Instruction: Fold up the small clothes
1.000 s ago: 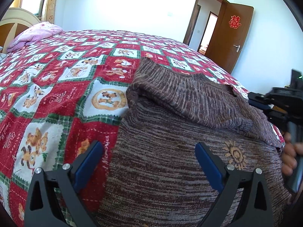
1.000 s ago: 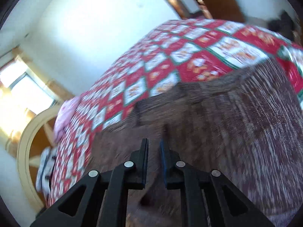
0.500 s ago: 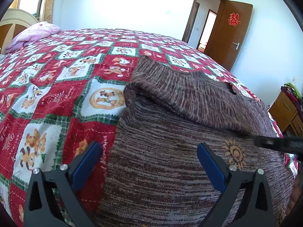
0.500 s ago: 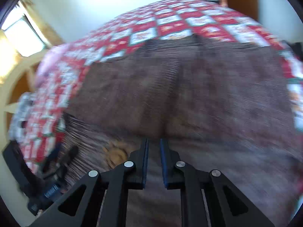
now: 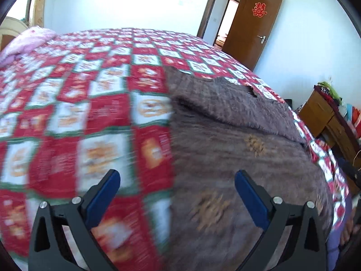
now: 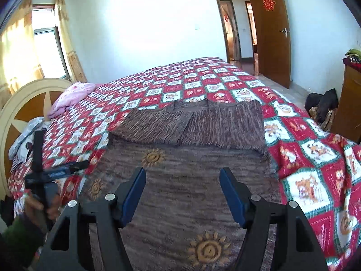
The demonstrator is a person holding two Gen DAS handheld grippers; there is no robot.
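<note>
A brown knit sweater (image 6: 191, 187) with orange sun motifs lies flat on the bed, both sleeves folded across its upper part (image 6: 191, 124). It also shows in the left wrist view (image 5: 237, 158). My right gripper (image 6: 182, 192) is open and empty above the sweater's middle. My left gripper (image 5: 177, 194) is open and empty above the sweater's left edge, over the quilt. In the right wrist view the left gripper (image 6: 56, 171) appears at the sweater's left side.
The bed has a red, white and green patchwork quilt (image 6: 203, 79). A pink pillow (image 6: 70, 97) and a headboard (image 6: 27, 99) are at the left. A wooden dresser (image 5: 327, 117) stands to the right of the bed. An open brown door (image 6: 268, 29) is behind.
My right gripper has opened, let go of the sleeve and pulled back above the sweater. My left gripper has swung left over the sweater's edge; its view is blurred.
</note>
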